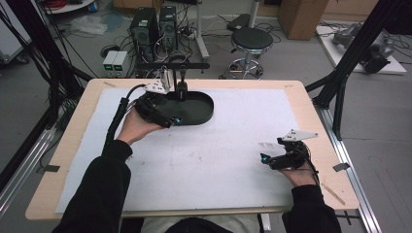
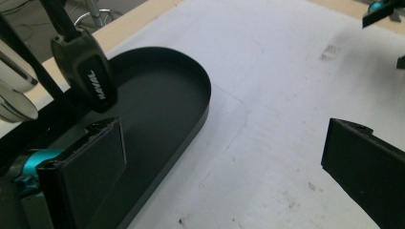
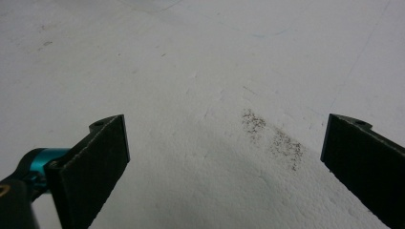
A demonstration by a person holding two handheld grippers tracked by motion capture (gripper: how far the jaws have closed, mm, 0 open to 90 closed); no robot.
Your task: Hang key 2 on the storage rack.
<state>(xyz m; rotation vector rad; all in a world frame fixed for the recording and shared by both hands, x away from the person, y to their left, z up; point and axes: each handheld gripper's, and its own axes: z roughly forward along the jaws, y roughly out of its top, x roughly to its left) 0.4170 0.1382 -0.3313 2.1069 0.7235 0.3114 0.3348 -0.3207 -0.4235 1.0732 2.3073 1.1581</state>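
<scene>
A black oval tray (image 1: 204, 108) (image 2: 191, 95) lies on the white sheet at the back left of the table. My left gripper (image 1: 175, 119) (image 2: 224, 131) stands open at the tray's near left end, one jaw over the tray floor and the other over the sheet, with nothing between them. A black-handled tool (image 1: 181, 90) (image 2: 88, 71) marked NAVAL hangs from a black bar (image 1: 172, 65) above the tray's back edge, just beyond the left jaw. My right gripper (image 1: 268, 156) (image 3: 227, 124) rests open and empty on the sheet at the front right.
A shiny metal utensil (image 1: 166, 78) (image 2: 14, 98) hangs beside the black handle. A white sheet (image 1: 218, 145) covers most of the wooden table, with a dark smudge (image 1: 266, 144) (image 3: 272, 136) ahead of the right gripper. A stool (image 1: 250, 41) and computer towers (image 1: 153, 26) stand beyond the table.
</scene>
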